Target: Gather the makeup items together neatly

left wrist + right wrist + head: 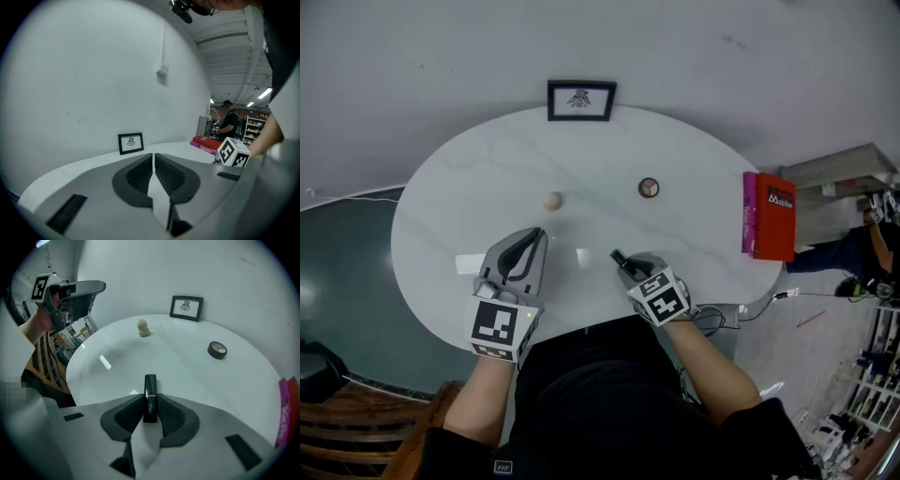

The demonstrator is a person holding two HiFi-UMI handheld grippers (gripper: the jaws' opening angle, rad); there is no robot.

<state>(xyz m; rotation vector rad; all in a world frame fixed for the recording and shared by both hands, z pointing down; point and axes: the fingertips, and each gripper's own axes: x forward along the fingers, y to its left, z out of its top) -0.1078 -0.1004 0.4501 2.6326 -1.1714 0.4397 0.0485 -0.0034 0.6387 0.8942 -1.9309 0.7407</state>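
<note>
Wall (93,70): plain white, facing me.
Table (487,178): white oval, under me.
Chair (356,431): wooden slats, my left.
Light: ceiling strips (264,93), far right.

White worktop (703,159), faint grey veins through it like marble. At the back, a black picture frame (580,99), white inside with a small dark figure. There's a pale beige sponge (552,201), and a round compact (649,187) with a dark rim and brown and tan shades inside. The lipstick (150,397) is glossy black with tiny pale lettering. By the edge sits a bright red box (776,217) with white print, a magenta box (749,214) against it. Left gripper (538,236) and right gripper (628,268) are both grey, with black ribbed pads (176,418) on the jaws. The left's cube (500,325) and the right's cube (661,295) are white with black squares. Dark teal floor (337,272), brown wooden chair (366,422).
</note>
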